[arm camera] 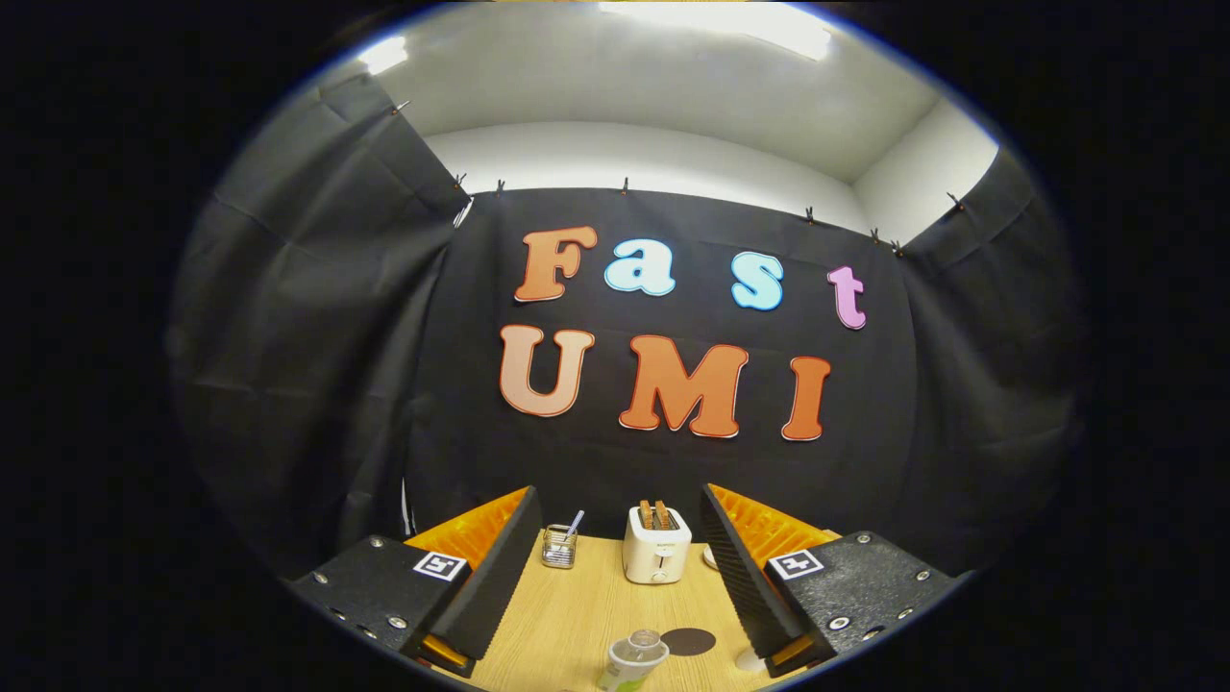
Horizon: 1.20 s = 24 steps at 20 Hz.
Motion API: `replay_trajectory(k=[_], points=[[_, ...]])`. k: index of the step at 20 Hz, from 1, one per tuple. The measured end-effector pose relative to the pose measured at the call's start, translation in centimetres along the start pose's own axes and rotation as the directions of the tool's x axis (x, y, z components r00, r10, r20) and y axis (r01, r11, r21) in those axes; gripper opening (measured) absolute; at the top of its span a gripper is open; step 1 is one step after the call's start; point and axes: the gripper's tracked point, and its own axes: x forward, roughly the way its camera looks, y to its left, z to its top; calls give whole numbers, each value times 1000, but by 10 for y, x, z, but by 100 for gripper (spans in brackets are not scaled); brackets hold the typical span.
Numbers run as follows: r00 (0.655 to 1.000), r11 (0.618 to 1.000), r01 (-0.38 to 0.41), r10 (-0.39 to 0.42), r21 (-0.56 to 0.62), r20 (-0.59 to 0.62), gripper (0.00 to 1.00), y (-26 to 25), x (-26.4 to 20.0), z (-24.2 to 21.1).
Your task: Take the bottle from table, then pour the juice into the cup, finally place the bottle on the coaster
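Observation:
My gripper (620, 548) is open, its two fingers spread wide above the wooden table (577, 615) with nothing between them. Below and between the fingers stands the bottle (634, 660), seen from above, with a clear cap and a white and green label. Just to its right lies a dark round coaster (688, 641), flat on the table. A small part of a white round object (750, 659) shows beside the right finger; I cannot tell if it is the cup.
A white toaster (656, 546) with two slices of bread stands at the back of the table. To its left is a small glass holder (558, 545) with a utensil in it. Black cloth walls close the booth behind and on both sides.

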Motion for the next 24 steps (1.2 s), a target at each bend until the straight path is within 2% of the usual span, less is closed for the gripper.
replay_trajectory(k=[24], points=[[999,998,35,-34,47,-22,98,-25,-2,-10]])
